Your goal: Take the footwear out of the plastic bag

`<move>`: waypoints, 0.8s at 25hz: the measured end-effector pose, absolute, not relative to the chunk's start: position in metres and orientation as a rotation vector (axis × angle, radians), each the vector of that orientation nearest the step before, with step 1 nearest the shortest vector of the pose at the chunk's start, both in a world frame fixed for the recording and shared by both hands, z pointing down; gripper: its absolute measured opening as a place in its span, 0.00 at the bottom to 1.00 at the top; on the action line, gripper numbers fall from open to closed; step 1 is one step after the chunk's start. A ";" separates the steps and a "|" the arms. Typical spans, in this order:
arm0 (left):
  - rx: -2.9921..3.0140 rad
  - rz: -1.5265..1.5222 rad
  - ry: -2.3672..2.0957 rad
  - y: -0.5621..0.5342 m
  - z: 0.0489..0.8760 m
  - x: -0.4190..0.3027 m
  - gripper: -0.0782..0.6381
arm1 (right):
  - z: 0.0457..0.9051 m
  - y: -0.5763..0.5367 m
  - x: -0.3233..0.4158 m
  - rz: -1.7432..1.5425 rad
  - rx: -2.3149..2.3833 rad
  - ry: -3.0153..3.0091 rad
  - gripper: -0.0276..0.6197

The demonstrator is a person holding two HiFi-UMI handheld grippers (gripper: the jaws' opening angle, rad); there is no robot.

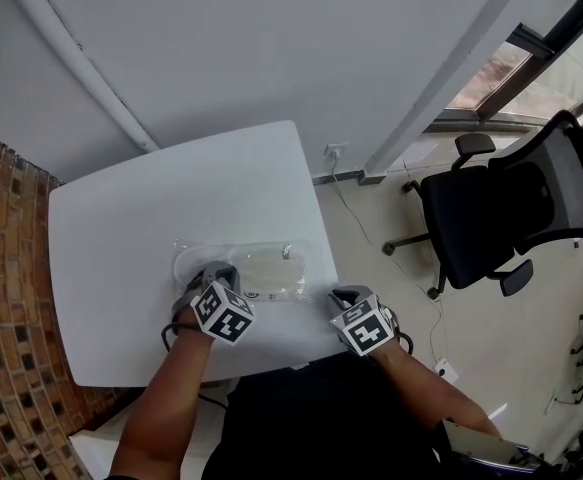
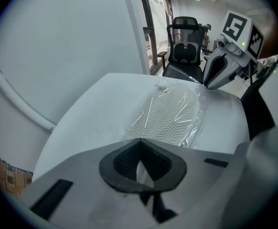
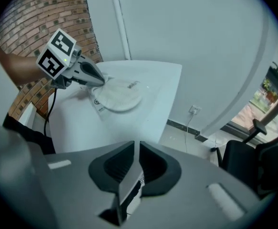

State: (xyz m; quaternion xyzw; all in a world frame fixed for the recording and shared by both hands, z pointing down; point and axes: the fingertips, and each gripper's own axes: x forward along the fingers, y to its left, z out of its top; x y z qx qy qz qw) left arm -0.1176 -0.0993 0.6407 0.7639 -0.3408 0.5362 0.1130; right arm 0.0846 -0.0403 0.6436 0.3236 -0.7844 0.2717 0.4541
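Note:
A clear plastic bag (image 1: 271, 286) lies on the white table (image 1: 121, 268) near its front edge. Inside it is a flat white slipper (image 1: 256, 266), whose zigzag sole (image 2: 169, 113) shows in the left gripper view. My left gripper (image 1: 214, 271) is at the bag's left end, its jaws shut with the film pinched at the tips (image 2: 139, 142). My right gripper (image 1: 339, 295) is at the bag's right end, by the table's right edge. Its jaws stand a narrow gap apart, closed on a strip of printed film (image 3: 129, 187). Each gripper shows in the other's view: the left (image 3: 102, 81), the right (image 2: 208, 84).
A black office chair (image 1: 511, 208) stands on the floor to the right of the table. A brick wall (image 1: 1, 298) runs along the left. A white pipe (image 1: 81, 63) slants down the wall behind, and a cable (image 1: 356, 218) hangs from a wall socket.

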 end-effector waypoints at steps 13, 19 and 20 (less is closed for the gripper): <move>2.210 1.515 -1.007 -0.100 0.642 -0.118 0.12 | 0.599 -0.133 0.051 0.583 0.885 -2.134 0.25; 2.192 1.488 -1.028 -0.101 0.642 -0.119 0.12 | 0.618 -0.147 0.061 0.565 0.876 -2.117 0.05; 2.190 1.484 -1.031 -0.102 0.642 -0.119 0.12 | 0.620 -0.148 0.063 0.603 0.876 -2.133 0.05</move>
